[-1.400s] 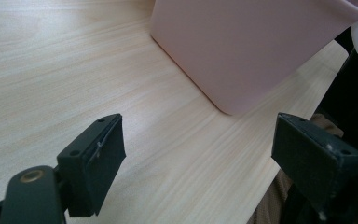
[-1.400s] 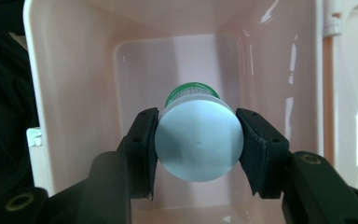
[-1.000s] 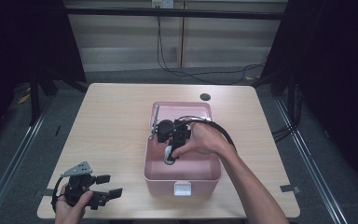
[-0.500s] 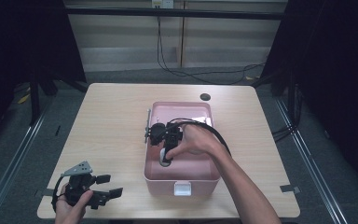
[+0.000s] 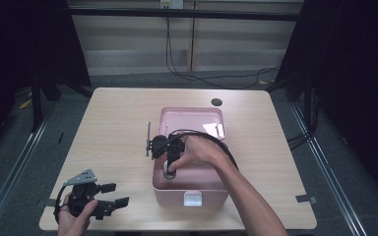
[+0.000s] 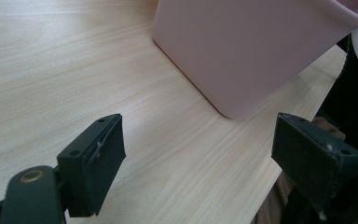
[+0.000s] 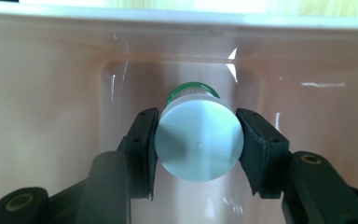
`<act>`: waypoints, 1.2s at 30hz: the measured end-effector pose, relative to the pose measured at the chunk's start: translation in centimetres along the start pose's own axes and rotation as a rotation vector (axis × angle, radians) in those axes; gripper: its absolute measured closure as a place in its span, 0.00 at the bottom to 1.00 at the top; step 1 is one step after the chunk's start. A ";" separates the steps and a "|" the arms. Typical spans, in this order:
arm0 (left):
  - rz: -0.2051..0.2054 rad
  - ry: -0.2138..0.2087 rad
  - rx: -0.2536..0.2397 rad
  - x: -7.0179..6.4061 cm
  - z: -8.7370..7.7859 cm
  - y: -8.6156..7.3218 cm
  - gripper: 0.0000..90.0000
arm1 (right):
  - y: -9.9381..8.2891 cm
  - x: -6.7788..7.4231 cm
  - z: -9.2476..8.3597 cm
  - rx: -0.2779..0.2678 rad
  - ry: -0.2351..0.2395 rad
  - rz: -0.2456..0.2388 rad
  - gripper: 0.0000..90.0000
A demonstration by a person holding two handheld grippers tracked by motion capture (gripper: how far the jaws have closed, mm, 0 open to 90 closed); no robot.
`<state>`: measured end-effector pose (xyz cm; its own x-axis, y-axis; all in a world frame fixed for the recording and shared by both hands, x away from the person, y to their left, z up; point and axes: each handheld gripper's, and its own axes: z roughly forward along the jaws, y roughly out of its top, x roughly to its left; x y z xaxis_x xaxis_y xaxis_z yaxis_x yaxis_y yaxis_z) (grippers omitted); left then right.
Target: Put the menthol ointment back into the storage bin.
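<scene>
Left half of worktop left open, pink bin walls closely flanked around right gripper, thin rod laid beside bin.

A thin grey rod lies on the light wooden tabletop, a small dark round hole sits near its far edge, and black cables trail across the floor behind.

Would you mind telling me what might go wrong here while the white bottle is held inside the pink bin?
1. The right gripper clamps the white bottle on its smooth round sides, so it might slip or twist free.
2. The bottle hangs inside the pink bin, close to its wall; a careless move could knock the bottle or shift the bin.
3. The right gripper's cable loops over the bin and might snag on its rim.
</scene>
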<state>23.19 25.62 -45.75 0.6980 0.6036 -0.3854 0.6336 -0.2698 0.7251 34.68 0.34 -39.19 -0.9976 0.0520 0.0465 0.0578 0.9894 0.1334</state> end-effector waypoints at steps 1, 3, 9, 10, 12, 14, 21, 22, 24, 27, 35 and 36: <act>0.000 0.000 0.000 0.0 0.0 0.0 0.19 | 0.0 0.0 0.0 0.000 0.000 0.000 0.57; 0.003 0.002 0.000 0.0 0.0 0.0 0.19 | 0.2 0.0 0.3 0.010 0.003 -0.008 0.57; 0.000 0.003 0.000 0.0 0.0 0.0 0.19 | 0.5 0.2 1.2 0.024 0.003 -0.020 0.57; -0.001 0.002 0.004 0.0 0.0 0.0 0.19 | 0.7 0.3 1.3 0.027 0.005 -0.028 0.57; 0.003 0.003 0.002 0.0 0.0 0.0 0.19 | 0.8 0.4 1.4 0.024 0.006 -0.028 0.57; -0.001 0.003 0.001 0.0 0.0 -0.1 0.19 | 0.7 0.3 1.7 0.020 0.007 -0.026 0.57; 0.003 0.002 0.004 0.0 0.0 -0.1 0.19 | 0.4 0.3 2.5 0.008 0.005 -0.022 0.57; 0.004 -0.001 0.006 0.1 -0.1 -0.1 0.19 | 0.4 0.3 2.8 -0.018 0.004 -0.016 0.57; 0.001 -0.001 0.004 0.0 -0.1 -0.1 0.19 | 0.4 0.3 2.8 -0.014 0.003 -0.011 0.57; 0.002 0.003 0.002 0.0 -0.1 -0.1 0.19 | 0.5 0.2 2.9 -0.017 0.009 -0.012 0.57; 0.001 0.004 0.001 0.0 -0.1 -0.1 0.19 | 0.6 0.3 3.6 -0.027 0.009 0.001 0.57; -0.001 0.004 0.000 0.0 -0.1 -0.1 0.19 | 0.6 0.3 3.6 -0.029 0.010 0.002 0.57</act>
<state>23.11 25.72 -45.77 0.6961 0.6065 -0.3841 0.6345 -0.2693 0.7245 34.28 1.46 -42.67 -0.9970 0.0519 0.0569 0.0605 0.9850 0.1615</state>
